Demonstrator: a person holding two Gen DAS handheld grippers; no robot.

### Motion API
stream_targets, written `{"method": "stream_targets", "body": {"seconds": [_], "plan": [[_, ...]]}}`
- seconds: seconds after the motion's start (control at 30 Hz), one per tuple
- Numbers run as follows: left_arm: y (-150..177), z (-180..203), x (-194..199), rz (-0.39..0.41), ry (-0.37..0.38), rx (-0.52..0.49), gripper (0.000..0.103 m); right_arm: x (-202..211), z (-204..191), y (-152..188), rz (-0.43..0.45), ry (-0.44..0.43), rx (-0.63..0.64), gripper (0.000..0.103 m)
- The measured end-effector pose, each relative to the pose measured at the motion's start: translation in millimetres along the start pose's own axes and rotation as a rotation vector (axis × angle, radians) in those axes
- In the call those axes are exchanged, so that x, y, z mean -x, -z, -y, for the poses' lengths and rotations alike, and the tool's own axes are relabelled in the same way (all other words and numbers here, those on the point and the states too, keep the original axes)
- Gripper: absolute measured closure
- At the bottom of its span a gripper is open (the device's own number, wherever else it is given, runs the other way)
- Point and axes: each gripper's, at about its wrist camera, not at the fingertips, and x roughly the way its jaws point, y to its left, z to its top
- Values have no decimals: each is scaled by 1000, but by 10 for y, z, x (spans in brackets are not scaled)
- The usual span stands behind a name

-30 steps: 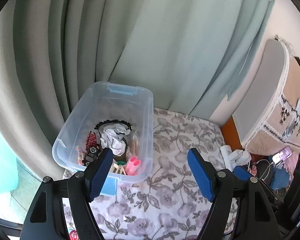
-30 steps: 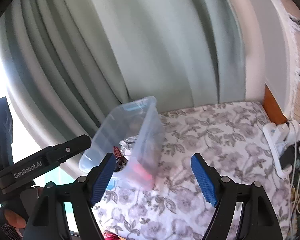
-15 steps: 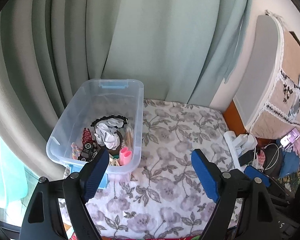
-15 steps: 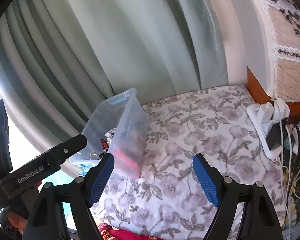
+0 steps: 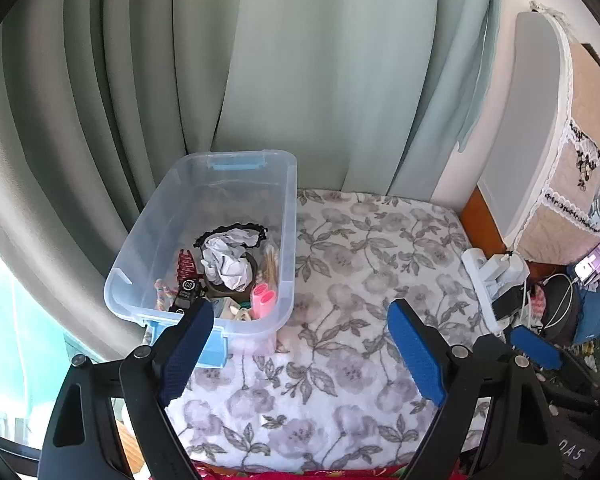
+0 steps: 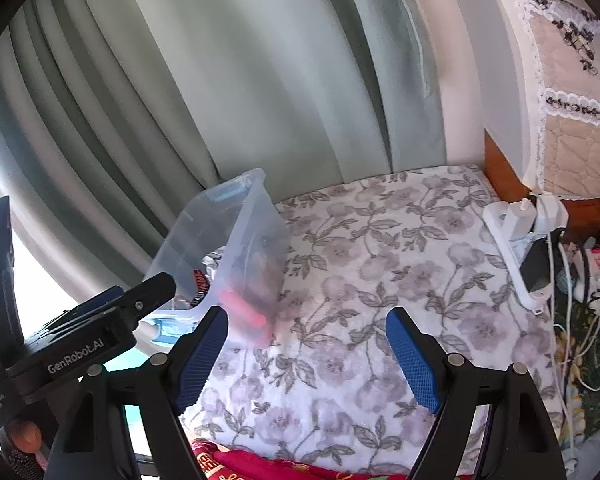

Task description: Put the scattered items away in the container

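A clear plastic container (image 5: 289, 216) with blue latches stands at the left on the flowered cloth (image 5: 364, 264), against the curtain. Inside lie a crumpled white tissue (image 5: 228, 258), a black headband (image 5: 220, 232), a red hair clip (image 5: 186, 264), cotton swabs (image 5: 270, 266), a pink item (image 5: 264, 298) and other small things. My left gripper (image 5: 300, 308) hovers in front of the container, its jaws opening with nothing between them. My right gripper (image 6: 307, 314) stands open and empty over the cloth, to the right of the container (image 6: 256, 248).
A white power strip (image 5: 488, 280) with plugs and cables lies at the cloth's right edge, with clutter beyond it. Green curtains (image 5: 300, 80) hang behind. A padded headboard (image 6: 564, 80) rises at the right. Red fabric (image 6: 260, 464) borders the near edge.
Both views have drawn back a little and levelled out, so the container sits straighter in the picture. The left gripper's fingers have spread wider apart.
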Motion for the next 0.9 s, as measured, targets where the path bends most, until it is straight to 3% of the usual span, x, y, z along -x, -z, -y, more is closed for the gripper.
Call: {"method": "stream_targets", "body": {"seconds": [0.23, 0.77, 0.9], "plan": [[36, -36, -25, -11, 3, -17, 14, 54, -50, -28, 16, 30, 6, 0], [57, -199, -33, 5, 14, 30, 13, 104, -129, -56, 19, 86, 37, 0], [64, -236, -40, 8, 16, 41, 5, 99, -176, -68, 13, 98, 51, 0]]}}
